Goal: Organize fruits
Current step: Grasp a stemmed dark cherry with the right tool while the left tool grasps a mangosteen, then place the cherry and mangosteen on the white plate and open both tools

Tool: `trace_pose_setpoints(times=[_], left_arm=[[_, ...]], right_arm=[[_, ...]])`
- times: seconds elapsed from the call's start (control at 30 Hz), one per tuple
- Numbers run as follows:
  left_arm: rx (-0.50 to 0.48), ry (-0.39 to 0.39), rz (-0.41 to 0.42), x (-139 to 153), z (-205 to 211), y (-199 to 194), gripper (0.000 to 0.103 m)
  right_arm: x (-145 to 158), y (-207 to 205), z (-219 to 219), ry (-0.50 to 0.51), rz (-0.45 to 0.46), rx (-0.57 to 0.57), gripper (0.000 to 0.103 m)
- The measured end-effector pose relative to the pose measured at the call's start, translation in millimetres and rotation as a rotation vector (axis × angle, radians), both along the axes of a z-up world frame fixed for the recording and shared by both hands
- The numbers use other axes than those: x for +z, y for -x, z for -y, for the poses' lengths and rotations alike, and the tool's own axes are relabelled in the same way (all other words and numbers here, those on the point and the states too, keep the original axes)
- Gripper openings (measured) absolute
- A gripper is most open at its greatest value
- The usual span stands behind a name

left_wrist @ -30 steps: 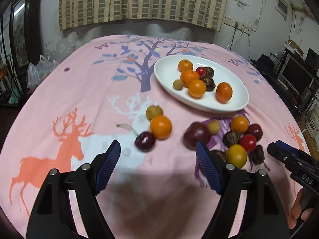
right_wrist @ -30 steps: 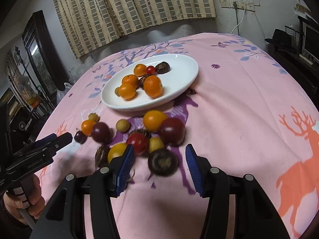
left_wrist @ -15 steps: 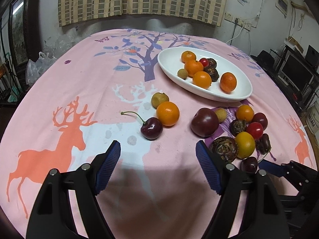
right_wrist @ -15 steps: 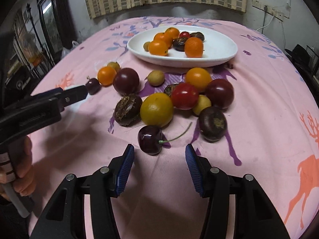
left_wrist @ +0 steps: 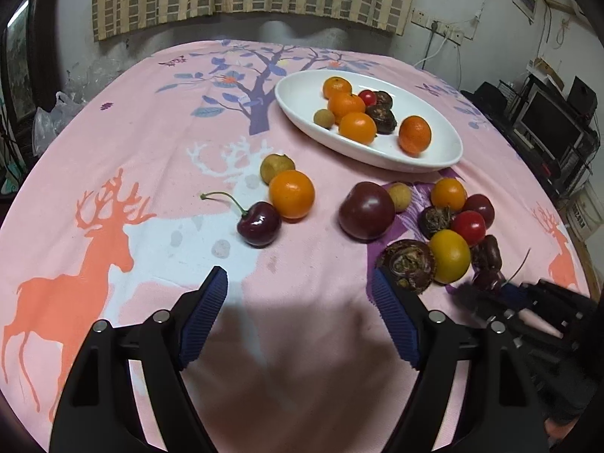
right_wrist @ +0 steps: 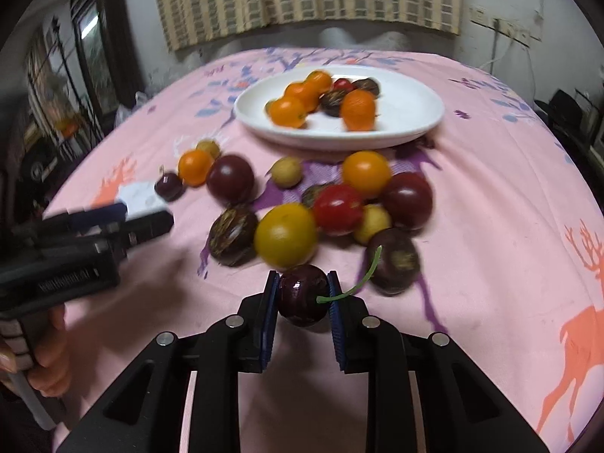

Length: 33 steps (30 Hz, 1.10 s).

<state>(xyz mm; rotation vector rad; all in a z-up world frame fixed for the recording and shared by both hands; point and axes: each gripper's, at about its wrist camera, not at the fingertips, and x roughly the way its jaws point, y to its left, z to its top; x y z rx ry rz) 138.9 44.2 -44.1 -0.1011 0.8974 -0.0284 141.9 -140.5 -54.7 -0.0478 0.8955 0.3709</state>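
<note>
Since half a second ago right claw [right_wrist: 303, 294] just clenched on cherry [right_wrist: 302, 294] on bench, near side of plate [right_wrist: 407, 128]; ready to lift. Left claw [left_wrist: 298, 317] released, empty.

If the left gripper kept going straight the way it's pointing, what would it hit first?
Most likely the pink tablecloth itself. The open left gripper tilts down at bare cloth between its fingers. The dark cherry lies just beyond, slightly left of centre, though depth is hard to judge.
</note>
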Motion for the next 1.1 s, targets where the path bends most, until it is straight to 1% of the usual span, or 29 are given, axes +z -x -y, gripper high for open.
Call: trace_pose_setpoints(times=[0.07, 0.2, 0.33, 0.4, 0.47, 0.5, 0.53, 0.6, 0.67, 0.7, 0.73, 0.8, 0.87, 0.97, 1.1], left_arm=[[-0.018, -0.016, 0.004, -1.2, 5.0, 1.2, 0.077], [-0.064, -0.018, -0.01, -5.4, 18.0, 5.1, 0.077], [-0.127, -0.078, 0.0, -8.3, 39.6, 11.0, 0.077], [-0.147, -0.089, -0.008, -10.0, 47.3, 10.0, 0.077], [-0.147, -0.103, -0.02, -12.4, 53.0, 6.6, 0.077], [-0.15, -0.114, -0.028, -13.8, 56.6, 3.7, 0.075], [-0.158, -0.121, -0.034, -15.2, 60.2, 1.0, 0.069], [-0.174, -0.127, -0.052, -19.3, 66.9, -7.0, 0.063], [-0.173, -0.122, -0.047, -20.5, 70.4, -14.3, 0.06], [-0.174, -0.117, -0.051, -20.1, 72.3, -18.4, 0.056], [-0.178, -0.11, -0.053, -19.8, 73.7, -20.9, 0.048], [-0.195, -0.107, -0.051, -18.6, 77.5, -22.6, 0.041], [-0.204, -0.111, -0.053, -18.2, 78.6, -20.2, 0.04], [-0.212, -0.071, -0.056, -11.8, 72.7, -12.4, 0.04], [-0.224, -0.049, 0.001, 13.3, 65.3, -2.9, 0.04]], right_arm=[[2.7, -2.4, 9.1, -0.033, -0.002, -0.02, 0.026], [4.3, -4.8, 17.0, -0.063, -0.013, -0.04, 0.026], [7.9, -5.3, 20.7, -0.086, -0.006, -0.047, 0.026], [9.2, -5.3, 22.9, -0.1, -0.011, -0.054, 0.026], [11.5, -4.2, 26.8, -0.118, -0.014, -0.065, 0.026], [12.8, -3.5, 28.5, -0.128, -0.013, -0.068, 0.026], [14.9, -2.7, 30.4, -0.142, -0.012, -0.069, 0.026], [17.3, -1.0, 32.5, -0.158, -0.009, -0.066, 0.026], [18.5, -0.3, 33.6, -0.171, -0.01, -0.062, 0.026], [18.2, -0.6, 34.0, -0.175, -0.014, -0.061, 0.026], [17.8, -1.0, 34.3, -0.178, -0.018, -0.06, 0.026], [17.2, -0.8, 33.3, -0.181, -0.022, -0.054, 0.026], [17.7, -0.1, 32.7, -0.182, -0.019, -0.051, 0.026], [20.8, 1.8, 33.5, -0.195, -0.003, -0.051, 0.026], [25.8, 5.4, 32.2, -0.21, 0.038, -0.051, 0.025]])
